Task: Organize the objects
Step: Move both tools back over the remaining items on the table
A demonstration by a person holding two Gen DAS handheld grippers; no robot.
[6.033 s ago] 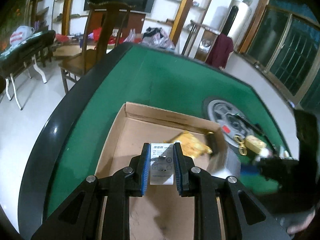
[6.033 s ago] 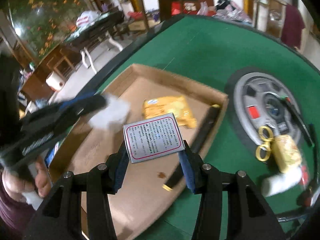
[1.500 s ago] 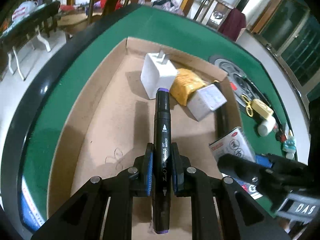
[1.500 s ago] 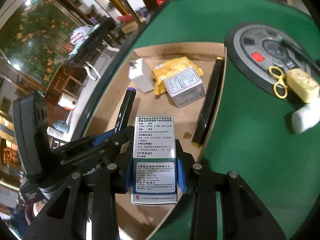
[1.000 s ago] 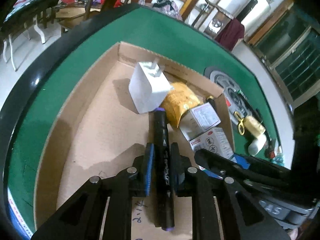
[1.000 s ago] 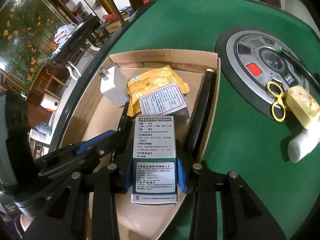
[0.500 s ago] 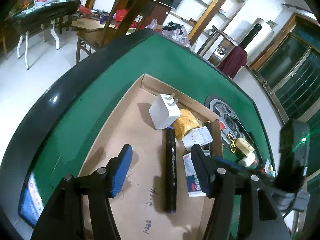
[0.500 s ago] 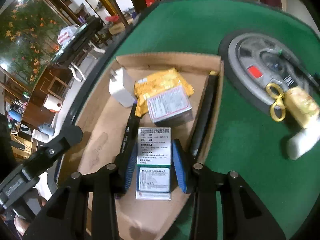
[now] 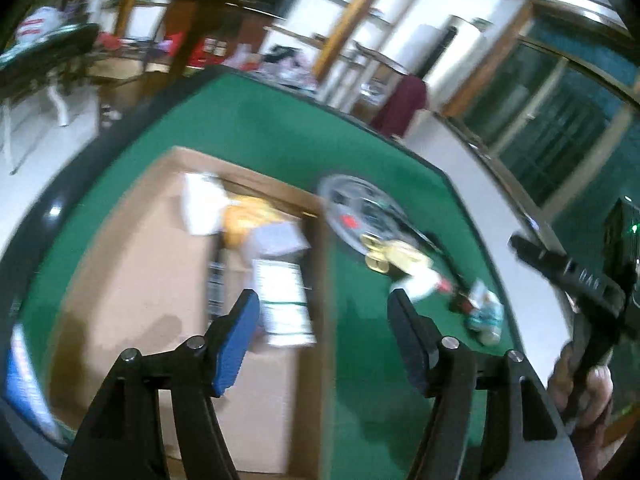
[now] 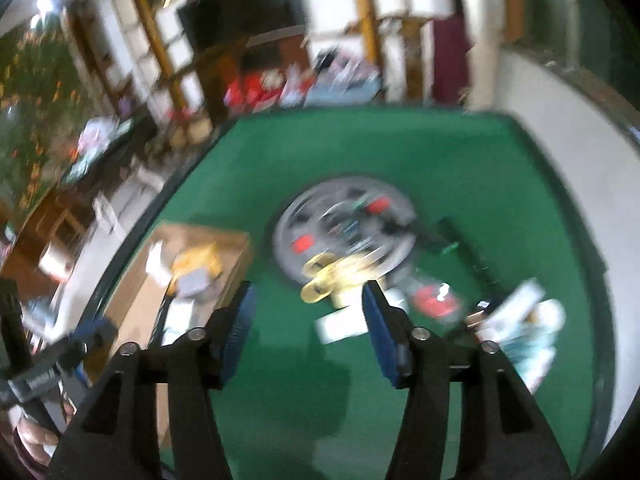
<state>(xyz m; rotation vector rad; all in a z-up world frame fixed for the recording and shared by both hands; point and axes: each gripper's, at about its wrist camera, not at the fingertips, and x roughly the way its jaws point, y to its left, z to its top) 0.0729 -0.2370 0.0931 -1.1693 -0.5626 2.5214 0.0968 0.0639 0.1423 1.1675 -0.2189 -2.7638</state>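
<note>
A cardboard box [image 9: 140, 300] on the green table holds a white charger [image 9: 200, 208], a yellow packet [image 9: 248, 216], a small carton [image 9: 280, 240], a medicine box [image 9: 284, 304] and a black marker [image 9: 214, 280]. My left gripper [image 9: 322, 312] hangs above the box's right wall, its jaws opening with nothing between them. My right gripper [image 10: 308, 308] is raised over the green felt, its jaws also opening and empty. Beyond it lie yellow scissors [image 10: 320, 280] and a white tube [image 10: 340, 328]. Both views are blurred.
A grey round disc [image 10: 344, 228] is set in the table's middle. A red item [image 10: 434, 300] and white and teal packages [image 10: 524, 328] lie to its right. The table's black rim [image 9: 60, 200] curves on the left. A hand [image 9: 588, 384] holds the right gripper's handle.
The left gripper let go of the marker and the right gripper let go of the medicine box; both now lie in the box. Both grippers rose and swung right toward the loose objects.
</note>
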